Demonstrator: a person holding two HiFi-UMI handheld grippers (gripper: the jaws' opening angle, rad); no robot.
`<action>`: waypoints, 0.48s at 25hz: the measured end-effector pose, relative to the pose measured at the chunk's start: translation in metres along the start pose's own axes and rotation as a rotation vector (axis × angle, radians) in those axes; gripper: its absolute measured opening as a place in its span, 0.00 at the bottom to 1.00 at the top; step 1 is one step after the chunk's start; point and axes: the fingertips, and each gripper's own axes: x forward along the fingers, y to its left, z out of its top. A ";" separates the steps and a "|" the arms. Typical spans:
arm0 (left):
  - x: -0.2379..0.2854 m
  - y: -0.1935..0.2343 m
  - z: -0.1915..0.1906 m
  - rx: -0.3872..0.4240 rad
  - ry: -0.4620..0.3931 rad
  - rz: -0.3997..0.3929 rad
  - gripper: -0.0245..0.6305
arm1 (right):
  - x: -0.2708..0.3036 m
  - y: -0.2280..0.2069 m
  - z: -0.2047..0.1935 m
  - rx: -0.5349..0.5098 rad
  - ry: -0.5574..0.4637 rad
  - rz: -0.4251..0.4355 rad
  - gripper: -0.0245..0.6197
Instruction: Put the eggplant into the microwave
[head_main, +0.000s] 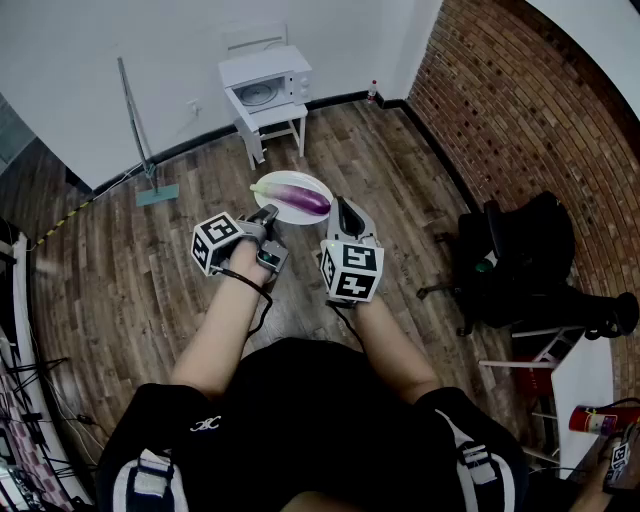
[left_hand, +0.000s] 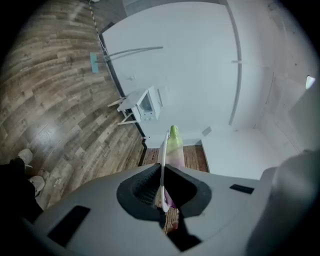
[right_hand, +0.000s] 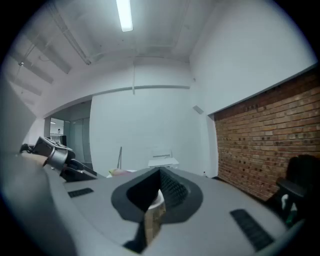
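A purple eggplant with a green stem lies on a white plate, held up over the wood floor. My left gripper is rolled on its side and shut on the plate's near-left rim; the eggplant's green end shows past its jaws. My right gripper has its jaws close together, its tip at the plate's right rim; a bit of white rim shows in the notch. I cannot tell whether it pinches the rim. The white microwave stands far ahead, door closed.
The microwave sits on a small white stool against the white wall. A long-handled mop leans at the left. A brick wall runs along the right, with a black office chair beside it. A small bottle stands in the corner.
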 end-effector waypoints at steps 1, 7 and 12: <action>-0.001 0.000 0.003 0.003 0.000 0.002 0.07 | 0.001 0.002 0.000 0.002 0.001 0.002 0.05; -0.001 0.004 0.022 -0.002 -0.002 -0.002 0.07 | 0.010 0.012 0.002 0.022 -0.026 -0.013 0.05; 0.001 0.005 0.031 0.024 0.008 -0.030 0.07 | 0.012 0.019 0.000 -0.015 -0.024 -0.044 0.05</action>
